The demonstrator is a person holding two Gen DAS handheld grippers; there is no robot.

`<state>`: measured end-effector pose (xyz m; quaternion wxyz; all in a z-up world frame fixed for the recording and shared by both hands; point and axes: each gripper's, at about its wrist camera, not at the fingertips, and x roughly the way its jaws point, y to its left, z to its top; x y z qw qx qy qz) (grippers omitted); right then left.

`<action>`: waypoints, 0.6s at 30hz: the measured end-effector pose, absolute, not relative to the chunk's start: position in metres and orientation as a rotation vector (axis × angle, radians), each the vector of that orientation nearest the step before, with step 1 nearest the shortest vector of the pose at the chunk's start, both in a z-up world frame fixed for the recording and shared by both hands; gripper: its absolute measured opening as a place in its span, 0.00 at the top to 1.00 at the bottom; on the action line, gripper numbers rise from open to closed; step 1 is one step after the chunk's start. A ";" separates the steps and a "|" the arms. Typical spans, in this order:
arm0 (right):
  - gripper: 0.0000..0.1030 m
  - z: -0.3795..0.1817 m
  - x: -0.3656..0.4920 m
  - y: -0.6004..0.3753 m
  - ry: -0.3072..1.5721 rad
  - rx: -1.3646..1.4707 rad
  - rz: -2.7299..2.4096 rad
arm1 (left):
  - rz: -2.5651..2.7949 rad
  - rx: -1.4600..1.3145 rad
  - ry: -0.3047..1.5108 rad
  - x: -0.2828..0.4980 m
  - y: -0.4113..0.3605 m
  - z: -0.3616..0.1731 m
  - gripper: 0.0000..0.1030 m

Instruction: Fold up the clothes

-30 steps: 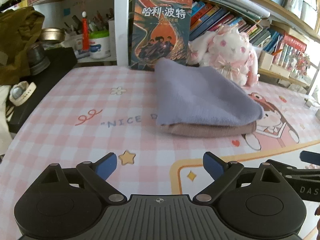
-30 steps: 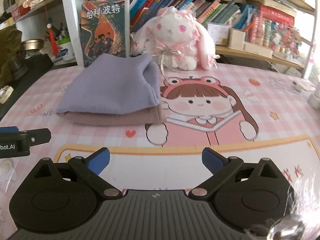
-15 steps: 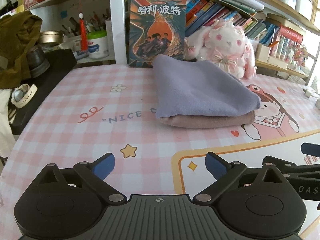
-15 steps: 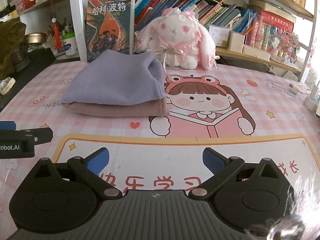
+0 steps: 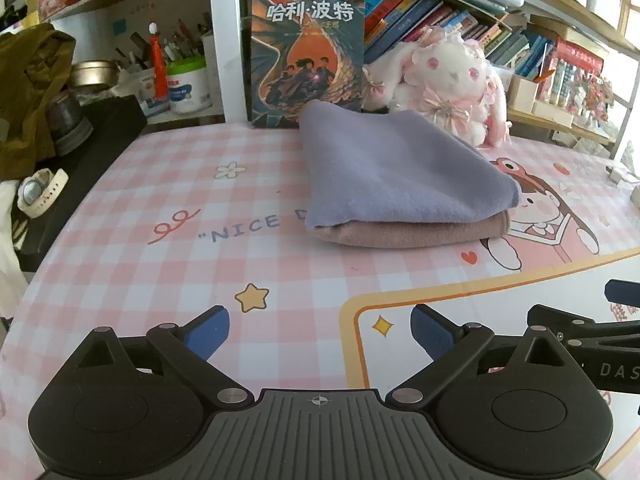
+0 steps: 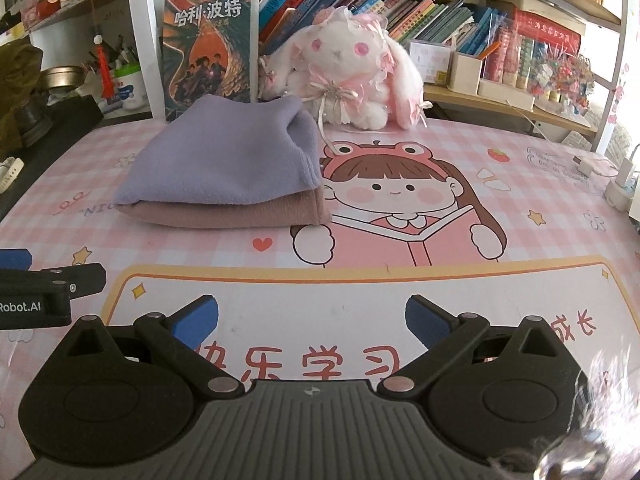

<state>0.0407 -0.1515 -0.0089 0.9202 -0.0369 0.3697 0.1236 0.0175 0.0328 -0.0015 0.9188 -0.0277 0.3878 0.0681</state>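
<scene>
Ahead of your left tool [image 5: 320, 330] and right tool [image 6: 312, 316] (both spread, holding nothing), the lilac cloth [image 5: 396, 172] lies folded atop the brown cloth [image 5: 416, 232]; folding looks finished.

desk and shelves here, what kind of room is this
Probably a child's or student's study desk at home: a cartoon desk mat, a packed bookshelf behind, and a plush bunny beside the folded clothes.

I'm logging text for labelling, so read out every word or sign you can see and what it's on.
"哈利·波特": book cover behind the folded clothes.
"NICE D": desk mat, rest hidden by the clothes.
"快乐学习" and "成长": desk mat, right wrist view.
"Robot.AI": left tongs body.
"DAS": right tongs body, cut off.
Shelf book spines, white tub label: too small.
</scene>
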 end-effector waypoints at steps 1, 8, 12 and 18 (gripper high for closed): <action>0.02 -0.009 0.041 -0.151 0.761 -0.076 0.254 | 0.137 -0.055 0.799 0.018 0.033 -0.002 0.04; 0.02 -0.010 0.044 -0.151 0.769 -0.078 0.250 | 0.128 -0.052 0.802 0.018 0.032 -0.003 0.04; 0.02 -0.011 0.045 -0.151 0.772 -0.081 0.253 | 0.129 -0.051 0.806 0.020 0.033 -0.003 0.04; 0.02 -0.011 0.046 -0.150 0.777 -0.081 0.255 | 0.124 -0.046 0.804 0.019 0.033 -0.004 0.04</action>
